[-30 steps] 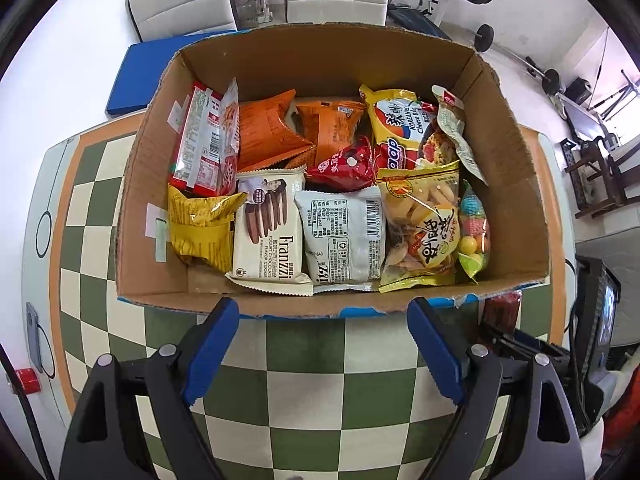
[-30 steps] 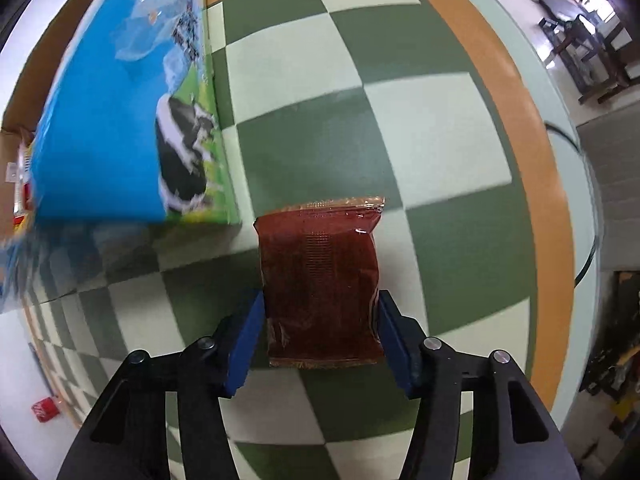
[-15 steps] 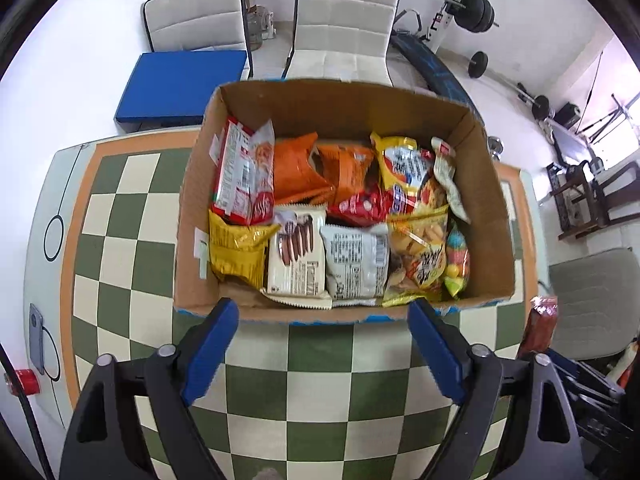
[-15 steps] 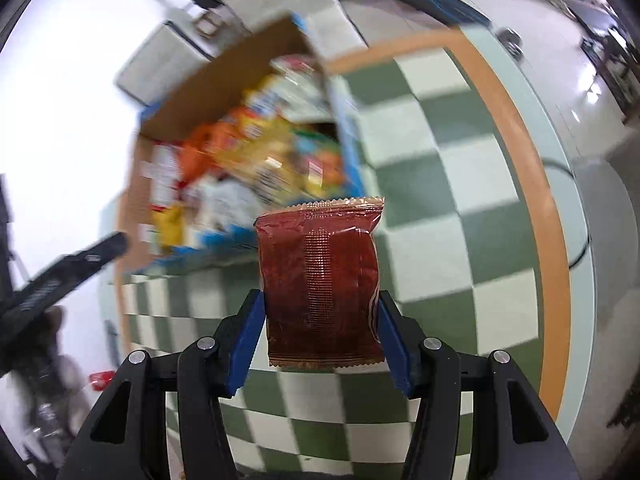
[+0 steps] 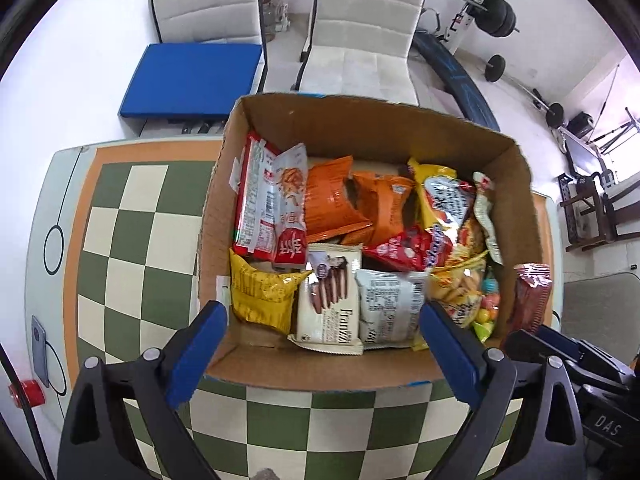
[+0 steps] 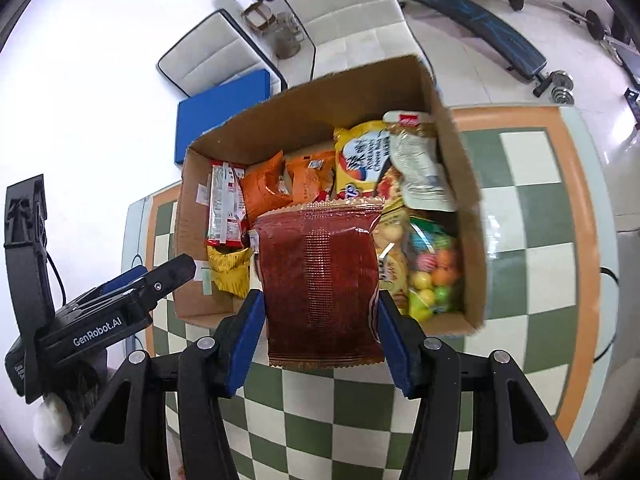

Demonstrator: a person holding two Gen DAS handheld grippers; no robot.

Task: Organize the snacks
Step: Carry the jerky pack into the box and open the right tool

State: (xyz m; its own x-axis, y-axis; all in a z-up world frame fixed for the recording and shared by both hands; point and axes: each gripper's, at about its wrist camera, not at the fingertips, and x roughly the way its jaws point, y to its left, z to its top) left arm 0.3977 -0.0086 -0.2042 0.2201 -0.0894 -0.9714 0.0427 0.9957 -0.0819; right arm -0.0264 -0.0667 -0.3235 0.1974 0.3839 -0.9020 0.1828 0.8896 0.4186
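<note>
Carrying a dark red snack packet [image 6: 320, 280] clamped between its blue pads, the right gripper [image 6: 320, 312] hangs above the near edge of the open cardboard box [image 6: 320, 96], the packet's crimped top reaching over the snacks already inside.

The left gripper [image 5: 324, 344] holds nothing; its jaws are opening, and they frame the near wall of the box with only snacks and cardboard seen beyond them. In the left wrist view the red packet shows at about 3 o'clock, outside the right-hand wall.

The box looks nearly full. A yellow bag [image 5: 260, 292] sits at the 8 o'clock corner, a Franzzi biscuit pack [image 5: 328, 304] and a white packet [image 5: 388, 304] line the near wall, orange bags [image 5: 340, 204] fill the far middle, and a bag of coloured sweets [image 6: 432, 276] lies at the right.

Likely trouble: the packet is pinched by its sides low down, so it could slide or twist in the grip. Released over this heap, it may rest on top, tip over the low near wall and land on the checked table [image 5: 140, 240]. A descent too near the right-hand wall could catch the cardboard and shove the box.

A second ago the same packet sat low over the table beside the box's printed outer side, with none of the contents in sight; it has since been lifted and swung over the rim. The left gripper's jaws stood narrower then, and the box filled more of its view.
</note>
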